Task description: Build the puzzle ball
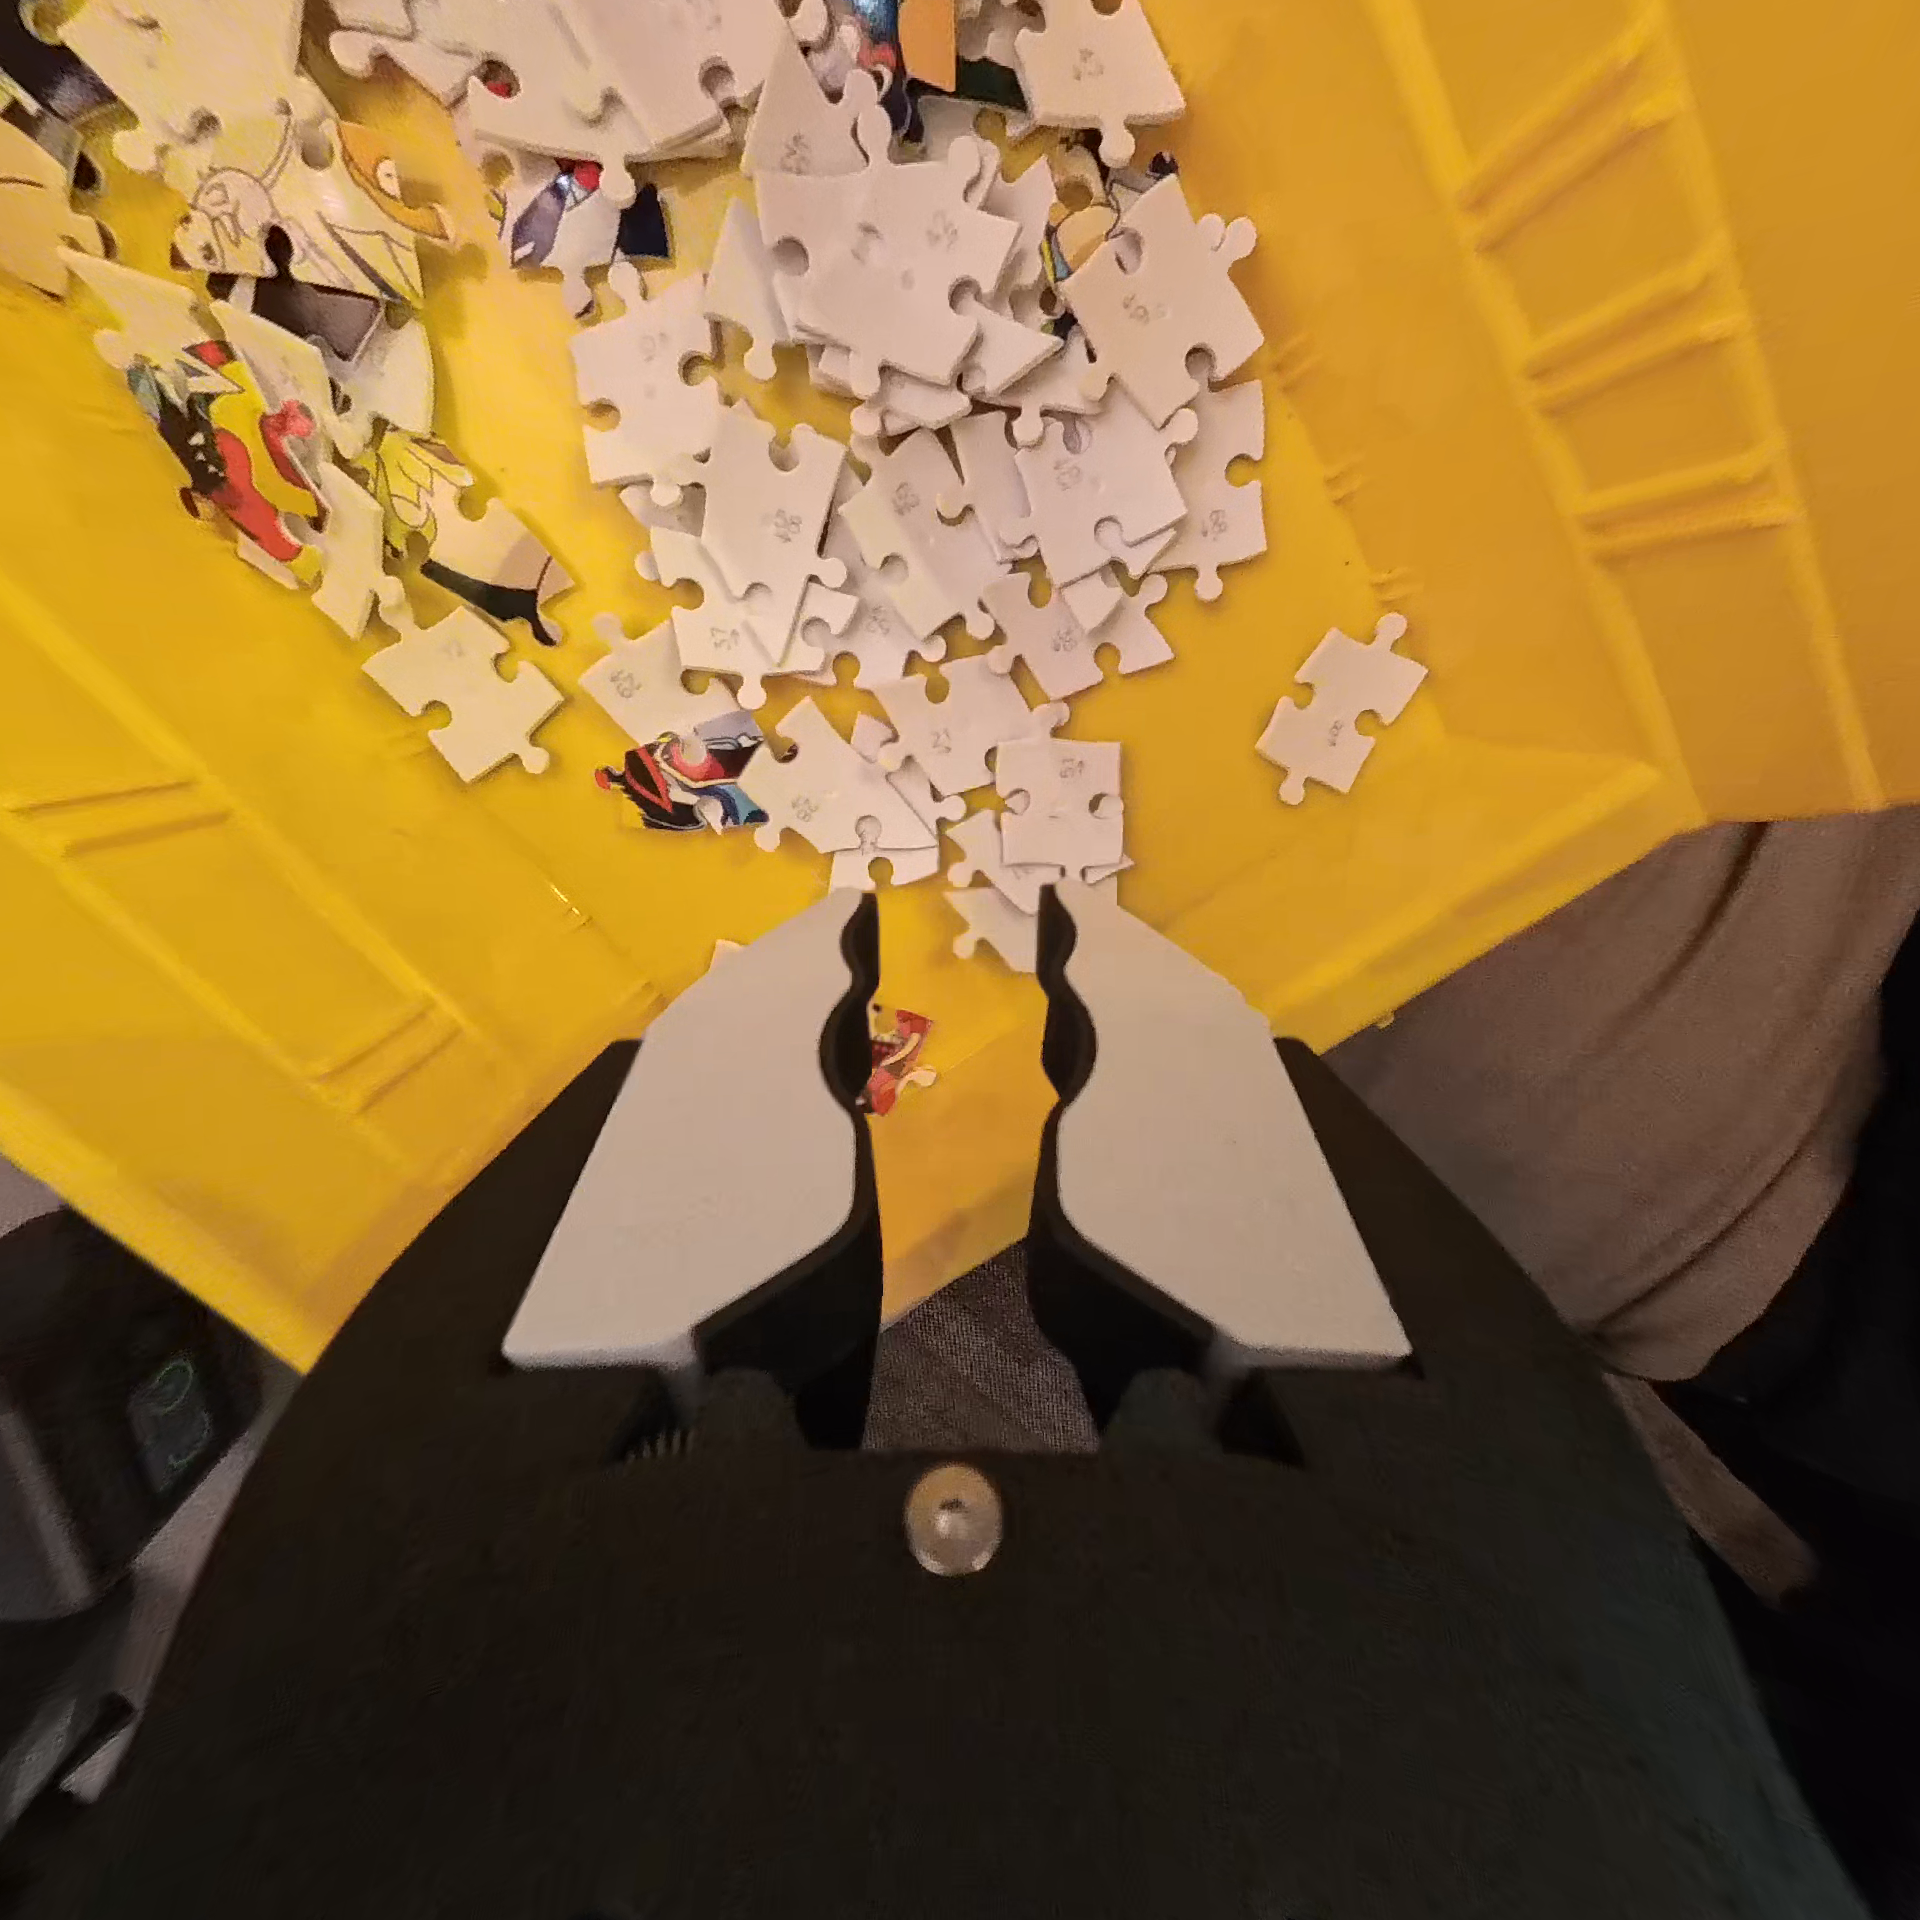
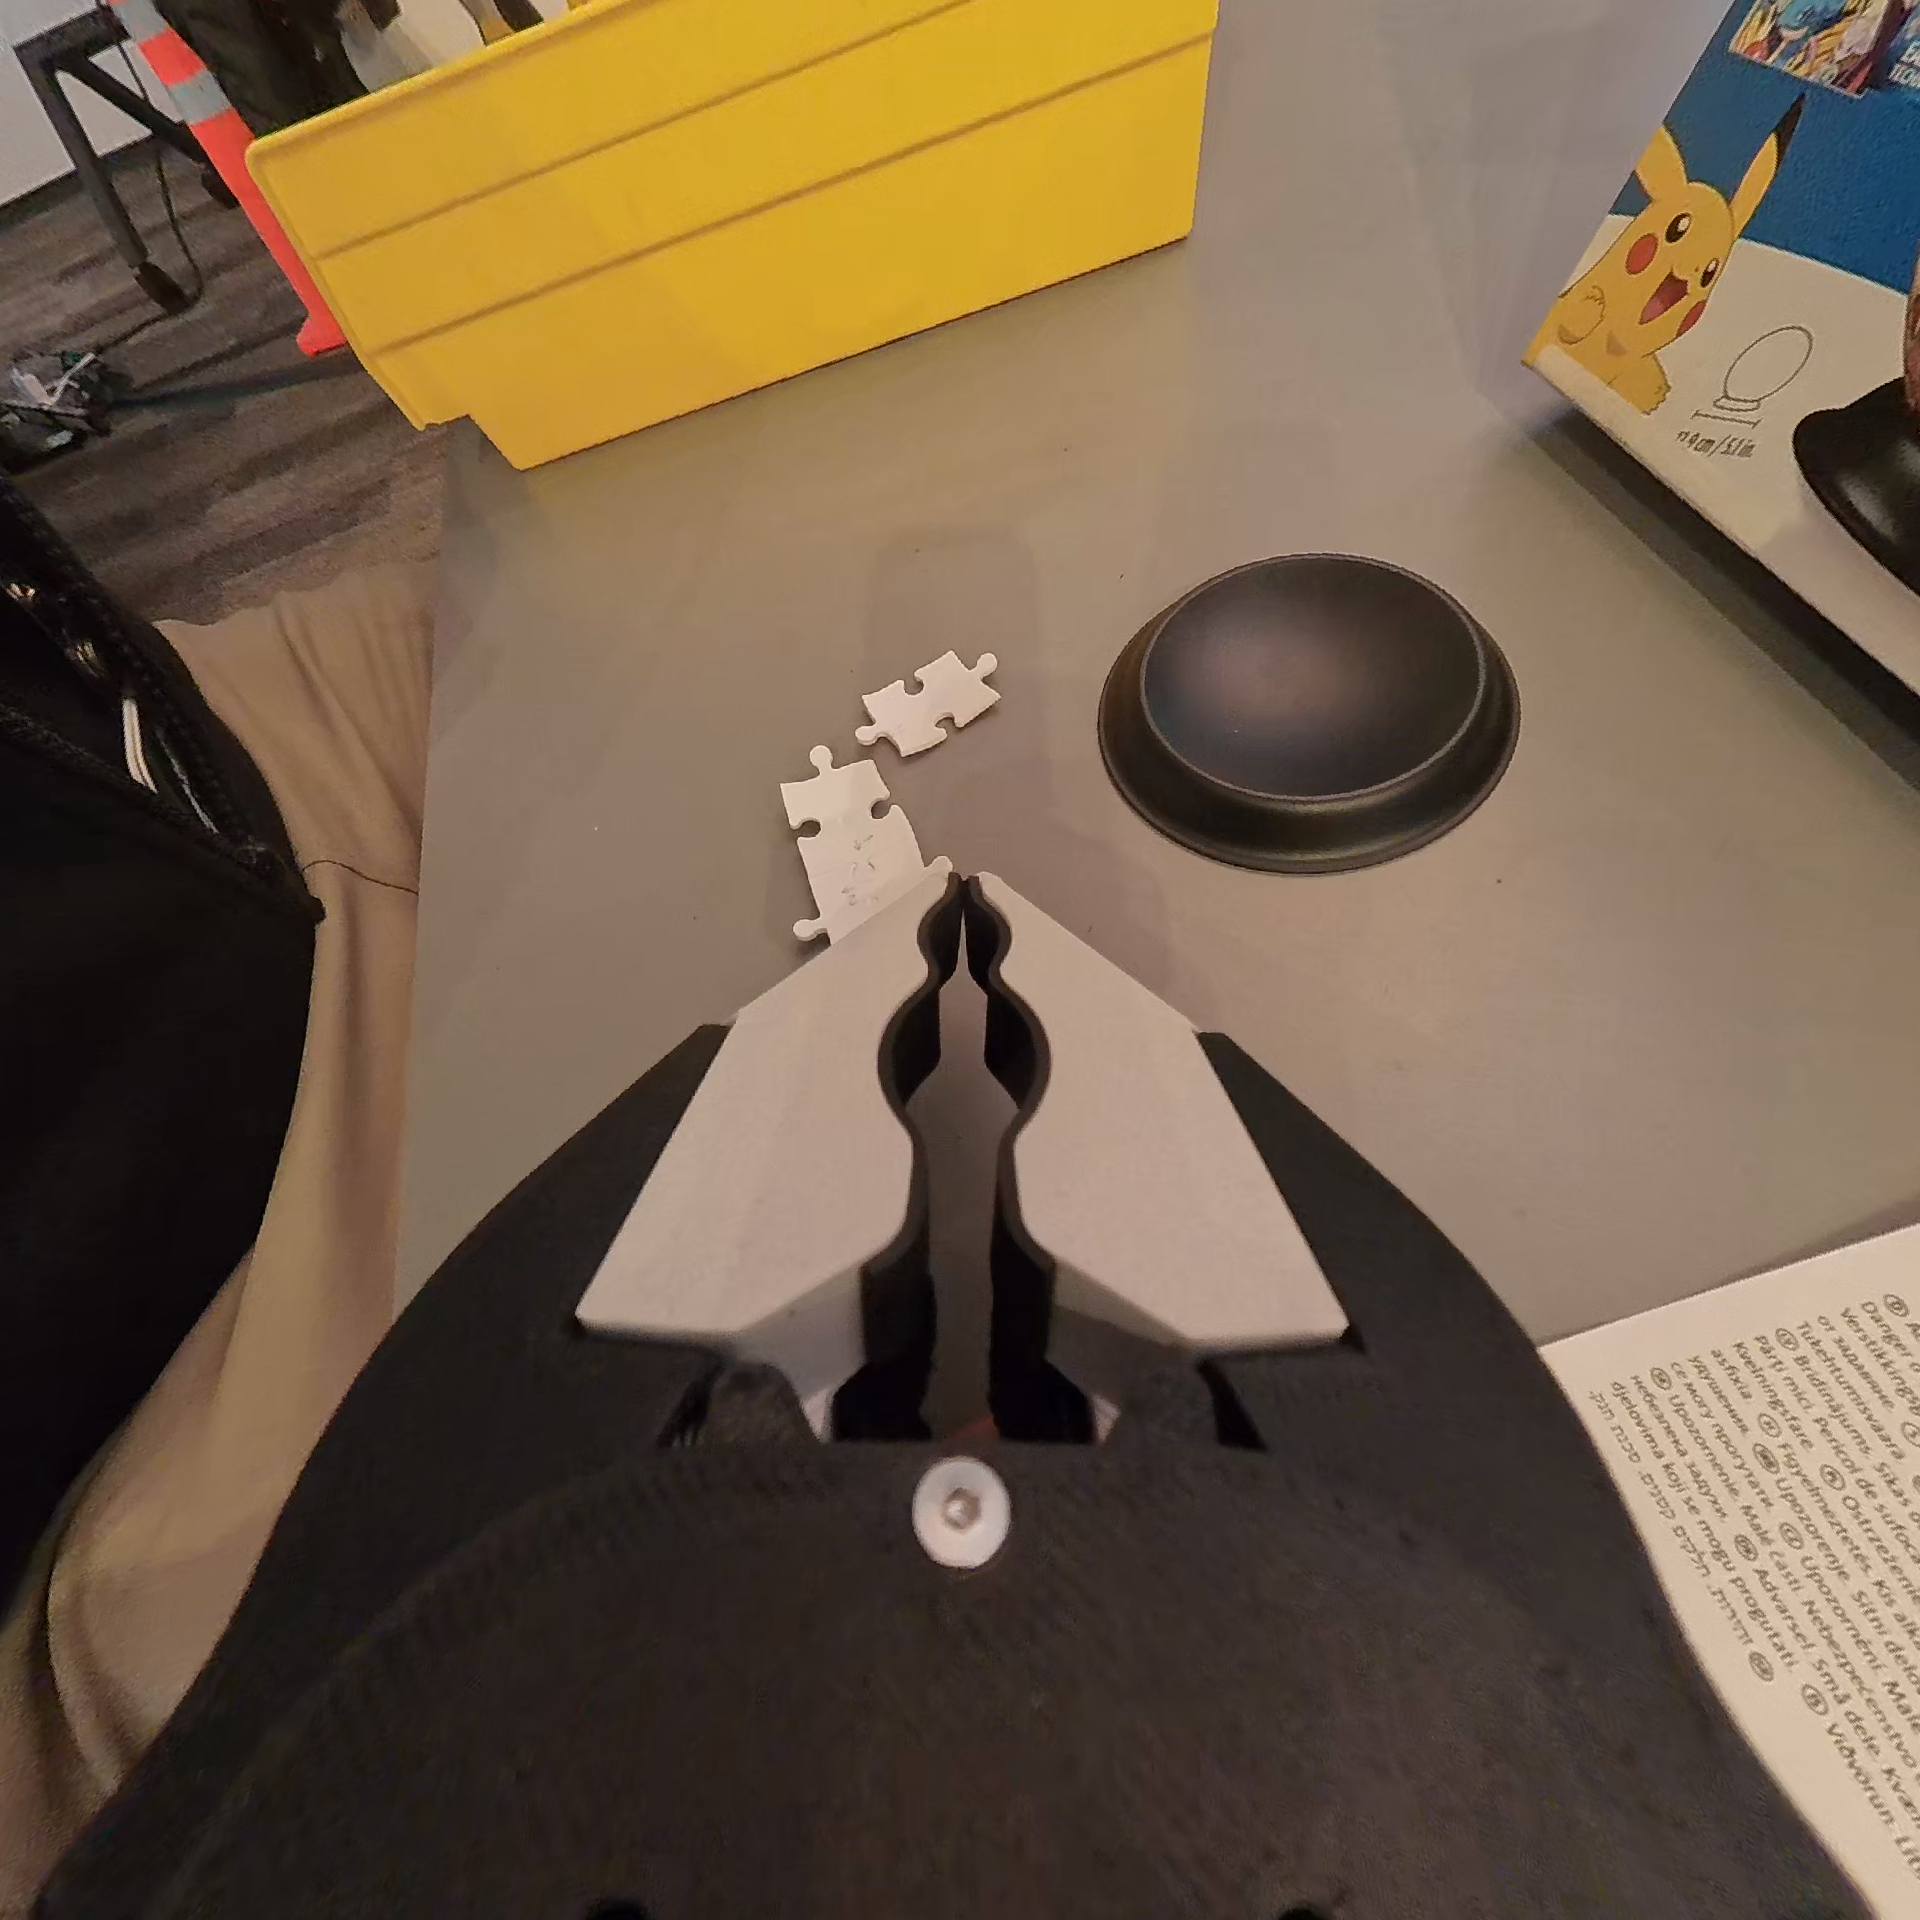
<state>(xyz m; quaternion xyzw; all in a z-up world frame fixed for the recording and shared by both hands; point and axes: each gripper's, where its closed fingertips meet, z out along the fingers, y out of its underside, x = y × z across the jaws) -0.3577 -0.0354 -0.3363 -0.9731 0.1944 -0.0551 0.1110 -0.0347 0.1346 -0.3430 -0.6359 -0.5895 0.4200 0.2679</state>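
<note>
My left gripper (image 1: 956, 904) is open and empty, with its tips low inside the yellow bin (image 1: 1558, 416). They sit just short of a heap of loose puzzle pieces (image 1: 935, 488), most of them white side up. A lone white piece (image 1: 1340, 707) lies to the right, and a printed piece (image 1: 896, 1058) shows between the fingers. My right gripper (image 2: 962, 883) is shut over the grey table (image 2: 1351, 1039). Its tips are at the right edge of a short strip of joined white pieces (image 2: 857, 847); I cannot tell if it pinches the strip. A joined pair (image 2: 928, 707) lies just beyond.
A black round stand (image 2: 1309, 707) sits right of the pieces. The yellow bin (image 2: 748, 208) stands at the table's far left. The puzzle box (image 2: 1766, 260) stands at the right and a printed leaflet (image 2: 1766, 1475) lies at the near right. A person's beige clothing (image 2: 260, 935) is at the left. About 35 cm separates my left fingertips from my right.
</note>
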